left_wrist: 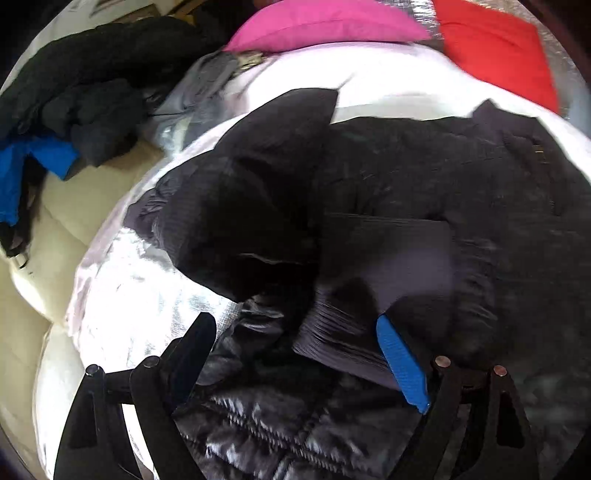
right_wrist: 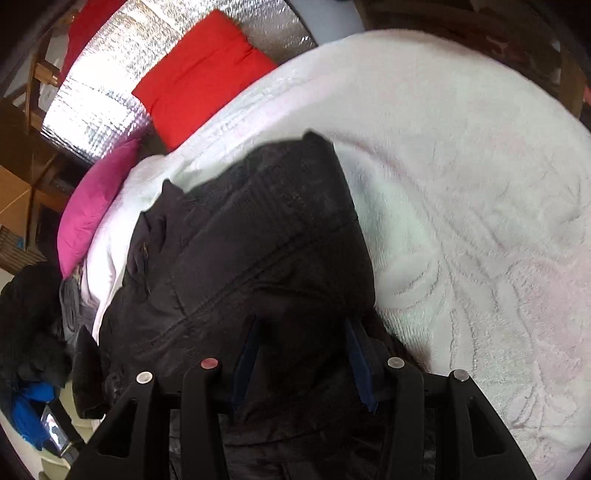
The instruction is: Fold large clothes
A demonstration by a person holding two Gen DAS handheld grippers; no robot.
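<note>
Both grippers hang over the black jacket (left_wrist: 424, 177); left gripper (left_wrist: 295, 343) gapes wide; right gripper (right_wrist: 303, 332) clamps its fabric.

Both views look steeply down along their tools' fingers, close over the black jacket (left_wrist: 424, 177) on the bed (right_wrist: 461, 184). The left view faces its hood side, the right its opposite end. Both share the jacket, pink pillow (left_wrist: 325, 26) and red pillow (right_wrist: 199, 74).
</note>
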